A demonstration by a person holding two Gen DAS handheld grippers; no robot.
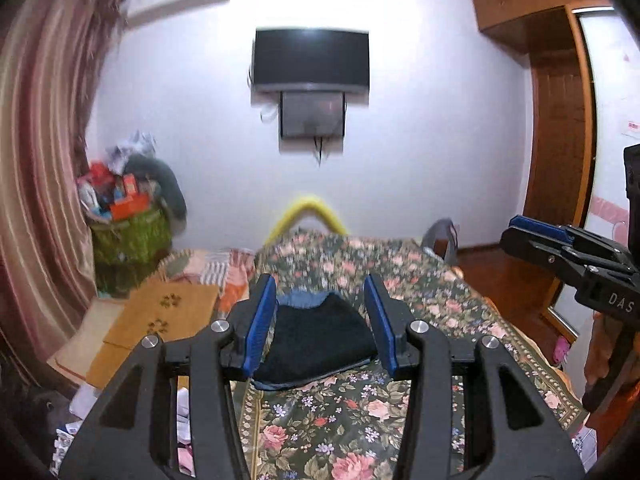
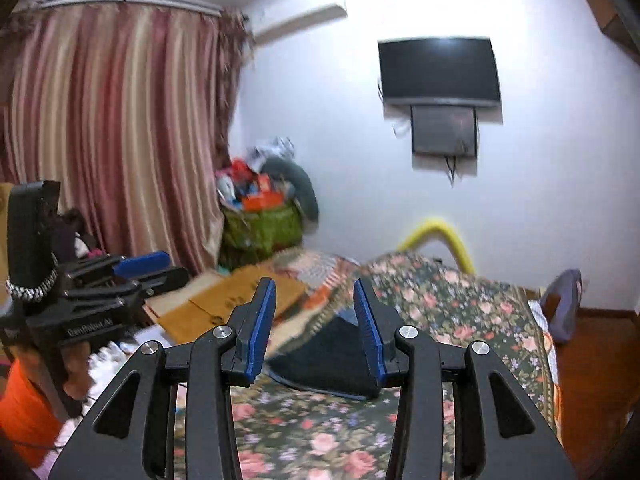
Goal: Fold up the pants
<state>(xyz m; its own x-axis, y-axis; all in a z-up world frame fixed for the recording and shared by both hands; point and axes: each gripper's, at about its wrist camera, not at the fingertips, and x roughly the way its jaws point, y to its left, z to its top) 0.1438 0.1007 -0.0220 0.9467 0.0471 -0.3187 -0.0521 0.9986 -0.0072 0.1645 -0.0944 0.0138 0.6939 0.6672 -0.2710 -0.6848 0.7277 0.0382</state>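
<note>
Dark, near-black pants [image 1: 316, 340] with blue trim, on green bedspread [image 1: 400, 280] strewn with pink roses. Blue pads [image 1: 262, 320] on black grippers. At nine o'clock, pink-and-cream striped curtain [image 2: 120, 128]. Black TV [image 1: 311, 60], twelve o'clock, white wall [image 1: 420, 140].

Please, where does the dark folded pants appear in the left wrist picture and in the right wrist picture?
Left wrist view: the dark folded pants lie low centre on the floral bedspread, between the fingertips.
Right wrist view: the pants lie low centre, between the fingertips.
Shared landmark: the wall television.
</note>
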